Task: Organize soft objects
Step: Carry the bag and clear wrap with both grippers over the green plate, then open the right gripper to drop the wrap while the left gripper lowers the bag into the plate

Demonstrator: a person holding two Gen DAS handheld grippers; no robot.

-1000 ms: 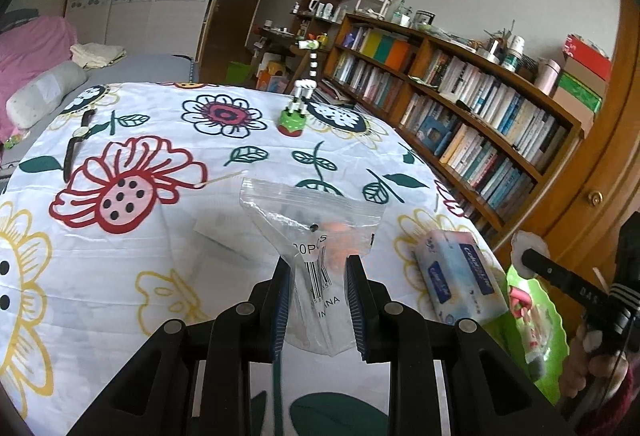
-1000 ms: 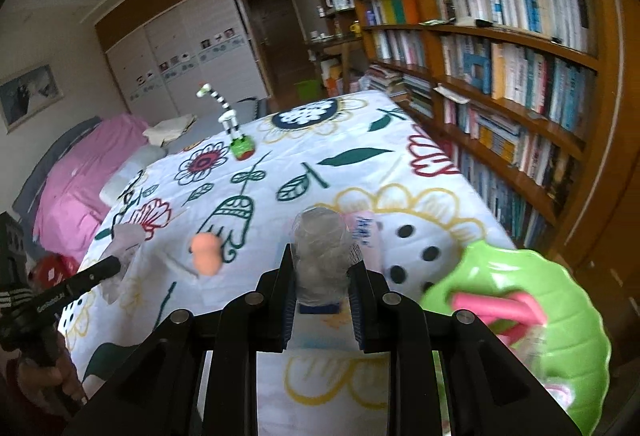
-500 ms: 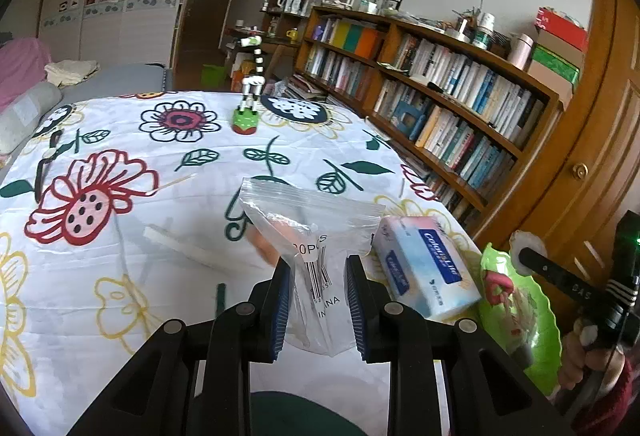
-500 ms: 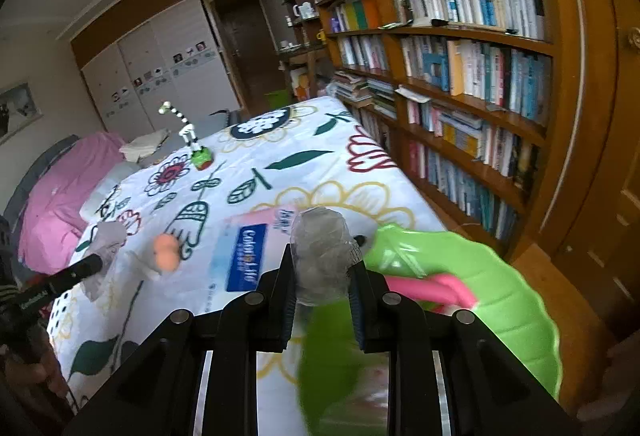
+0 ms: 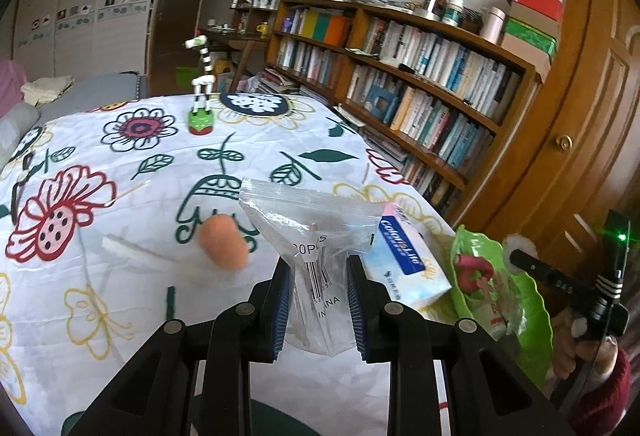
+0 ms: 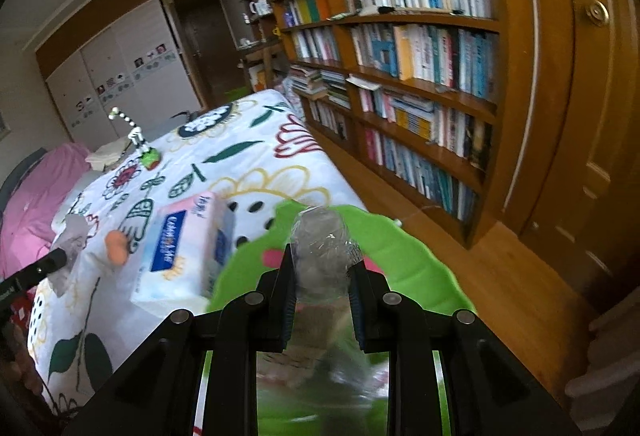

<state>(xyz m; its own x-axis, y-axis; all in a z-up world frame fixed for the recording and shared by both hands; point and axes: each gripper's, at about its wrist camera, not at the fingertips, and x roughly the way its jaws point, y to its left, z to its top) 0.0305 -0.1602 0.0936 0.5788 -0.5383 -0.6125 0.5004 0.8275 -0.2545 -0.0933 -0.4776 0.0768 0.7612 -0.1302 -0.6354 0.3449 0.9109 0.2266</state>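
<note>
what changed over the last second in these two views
The right tongs, shut on a crumpled clear plastic wrap, swung from over the floral tablecloth to above the green leaf-shaped plate. The left tongs shifted toward the blue-and-white tissue pack, uncovering the orange sponge egg. Both grips unchanged; the left holds the clear zip bag.

The zip bag (image 5: 320,232) is clear, glossy plastic — crinkled. The tablecloth (image 5: 120,172) is matt printed cloth. The green plate (image 6: 400,240) looks smooth — shiny plastic.
</note>
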